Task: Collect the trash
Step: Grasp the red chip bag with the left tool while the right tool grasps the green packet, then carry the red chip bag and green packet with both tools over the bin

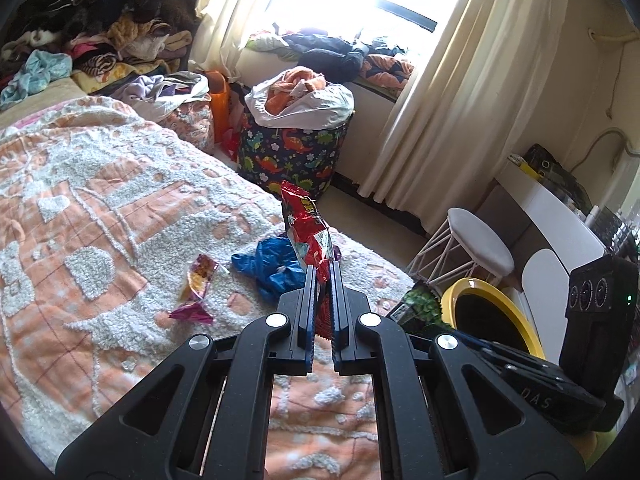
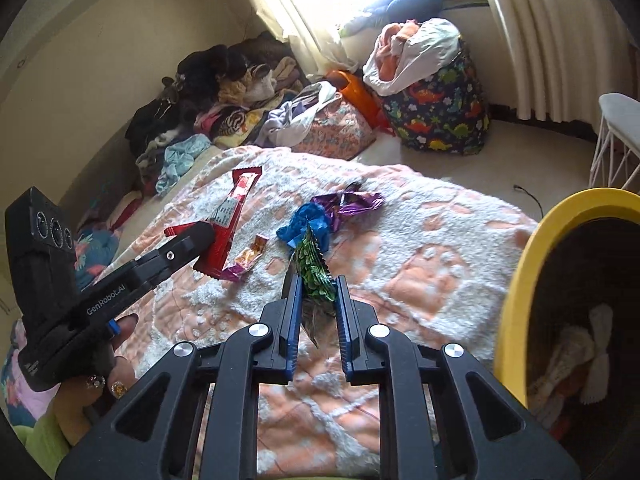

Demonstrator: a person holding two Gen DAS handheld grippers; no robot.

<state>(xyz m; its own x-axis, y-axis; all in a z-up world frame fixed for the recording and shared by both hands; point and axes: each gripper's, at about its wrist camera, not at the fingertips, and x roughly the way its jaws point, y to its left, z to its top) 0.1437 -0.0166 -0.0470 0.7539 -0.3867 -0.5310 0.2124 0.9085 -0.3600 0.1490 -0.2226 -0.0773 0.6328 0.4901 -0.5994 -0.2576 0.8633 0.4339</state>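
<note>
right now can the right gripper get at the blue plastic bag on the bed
Probably not yet: the right gripper has its jaws occupied by a green wrapper. The blue plastic bag lies uncovered just ahead, so only the load blocks it.

**Trash all over the bed, two pieces already picked up**

Red wrapper (image 1: 306,236): long, shiny, crinkled, standing upright, its lower end pinched off the blanket. Green wrapper (image 2: 316,268): scaly print, foil inside, also held up, tilted a bit. Blue bag (image 1: 272,266): crumpled in a heap mid-bed. Purple wrapper (image 2: 352,202): torn open, crumpled, touching the blue bag's far side. Small orange-and-magenta wrapper (image 1: 198,288): flat on the blanket, left of the blue bag. Yellow bin (image 2: 520,280): at the bed's right edge, dark inside, some pale scraps already at the bottom.
</note>
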